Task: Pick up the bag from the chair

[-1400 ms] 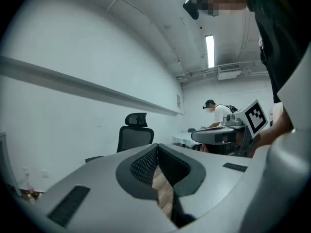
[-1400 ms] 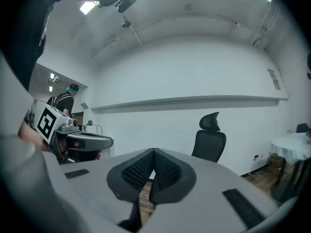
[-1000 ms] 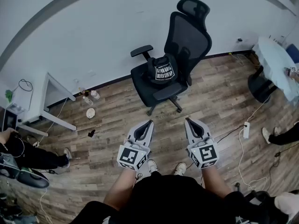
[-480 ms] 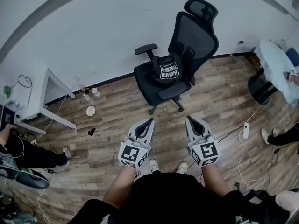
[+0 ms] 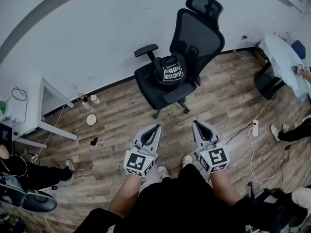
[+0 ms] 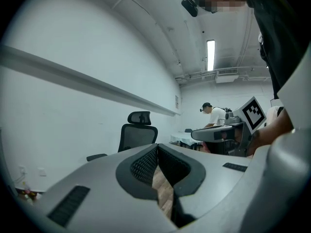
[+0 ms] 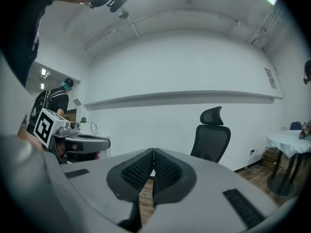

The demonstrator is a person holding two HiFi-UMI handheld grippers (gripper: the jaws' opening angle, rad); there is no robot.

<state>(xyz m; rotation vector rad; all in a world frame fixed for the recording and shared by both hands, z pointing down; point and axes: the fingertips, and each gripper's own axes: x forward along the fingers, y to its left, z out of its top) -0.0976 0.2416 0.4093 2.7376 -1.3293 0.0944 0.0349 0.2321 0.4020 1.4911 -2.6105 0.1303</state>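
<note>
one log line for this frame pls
phase: pre-grasp | bag: on chair seat, untouched | left gripper: jaws shut, empty | right gripper: jaws shut, empty | both short of chair

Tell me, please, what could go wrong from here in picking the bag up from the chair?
1. The left gripper and the right gripper both have their jaws together and are well short of the bag; unless opened, they may only shove it.
2. The chair stands on casters, so it could roll or swivel when the bag is tugged.
3. A power strip and its cable lie on the floor to the right, a possible trip hazard.
</note>
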